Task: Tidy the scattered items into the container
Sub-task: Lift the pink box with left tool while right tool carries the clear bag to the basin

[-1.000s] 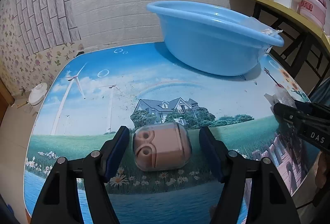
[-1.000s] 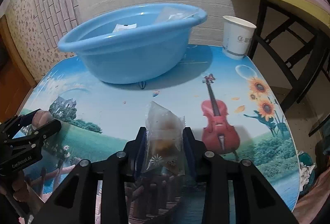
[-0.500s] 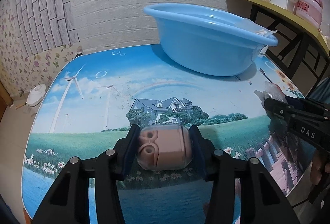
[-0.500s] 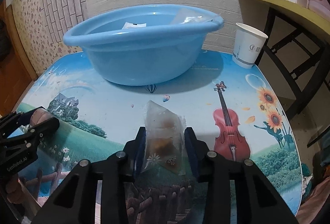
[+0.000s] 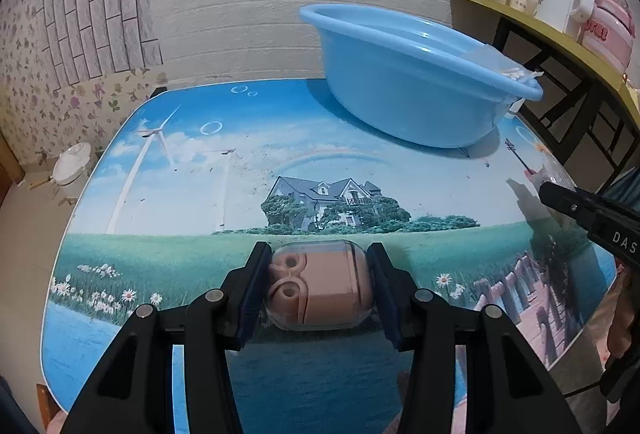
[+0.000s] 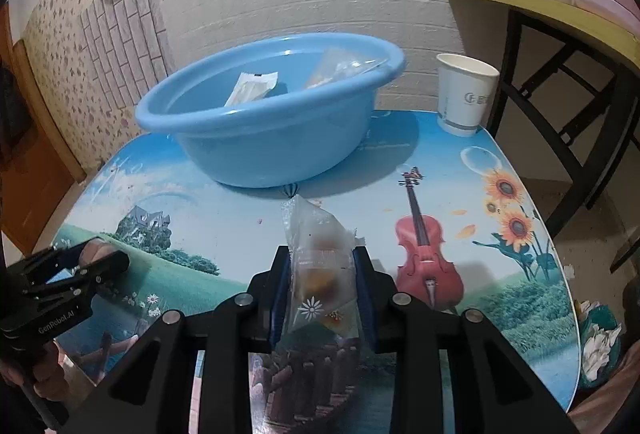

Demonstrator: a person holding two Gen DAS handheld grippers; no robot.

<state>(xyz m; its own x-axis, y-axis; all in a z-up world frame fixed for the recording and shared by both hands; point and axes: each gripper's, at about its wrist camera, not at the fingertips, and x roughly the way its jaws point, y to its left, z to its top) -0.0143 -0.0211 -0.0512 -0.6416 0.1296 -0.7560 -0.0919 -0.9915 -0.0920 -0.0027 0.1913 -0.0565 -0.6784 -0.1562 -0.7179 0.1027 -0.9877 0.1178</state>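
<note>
Left claw point(image 5: 318, 284) clamps capsule toy point(image 5: 320, 284); right claw point(image 6: 322, 284) closing on snack packet point(image 6: 320, 258). Slick wrapper may slip before basin point(image 6: 256, 150).

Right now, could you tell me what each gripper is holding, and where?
The left gripper clamps the pink earbud case by its two ends. The right gripper's jaws are closing on the snack packet's side edges.
</note>
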